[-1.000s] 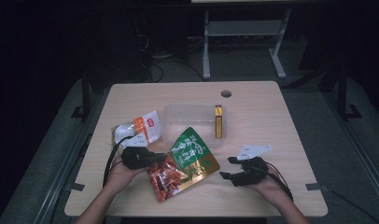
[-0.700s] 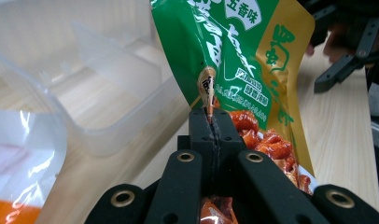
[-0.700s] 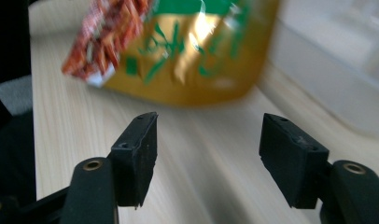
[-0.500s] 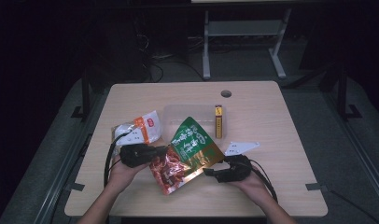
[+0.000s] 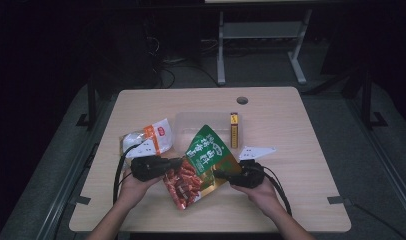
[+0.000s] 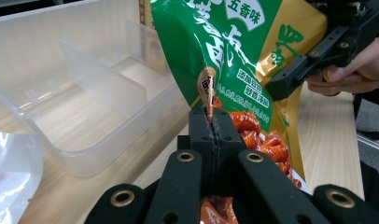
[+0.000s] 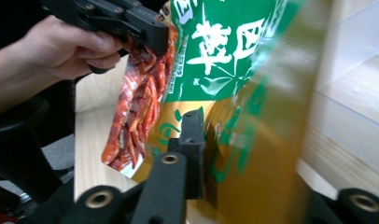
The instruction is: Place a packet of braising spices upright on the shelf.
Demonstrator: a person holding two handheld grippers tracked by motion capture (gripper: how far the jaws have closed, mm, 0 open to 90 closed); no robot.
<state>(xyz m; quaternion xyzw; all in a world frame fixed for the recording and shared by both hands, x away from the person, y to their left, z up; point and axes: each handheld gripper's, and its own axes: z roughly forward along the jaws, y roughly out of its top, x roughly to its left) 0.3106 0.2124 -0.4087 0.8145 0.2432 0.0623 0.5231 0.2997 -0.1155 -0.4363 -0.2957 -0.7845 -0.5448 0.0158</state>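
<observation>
A green, gold and red snack bag [image 5: 203,159] hangs between my two grippers above the table's front middle. My left gripper [image 5: 180,161] is shut on the bag's left edge; in the left gripper view the jaws [image 6: 210,117] pinch the seam, with red snacks [image 6: 267,135] just behind. My right gripper [image 5: 217,173] has just been closing its jaws, and the bag's gold right edge [image 7: 253,154] lies between them. One finger [image 7: 192,135] presses against the foil and the other is hidden behind the blurred bag.
A clear plastic divided box [image 5: 201,124] stands behind the bag with a yellow bar [image 5: 234,130] in its right end. A white and orange pouch [image 5: 153,139] lies to its left. The table has a round hole [image 5: 242,100] at the back.
My right gripper came in leftward from the table's right side to the bag's right edge and its jaws closed on it. The bag now stands more upright. The left gripper kept its grip.
</observation>
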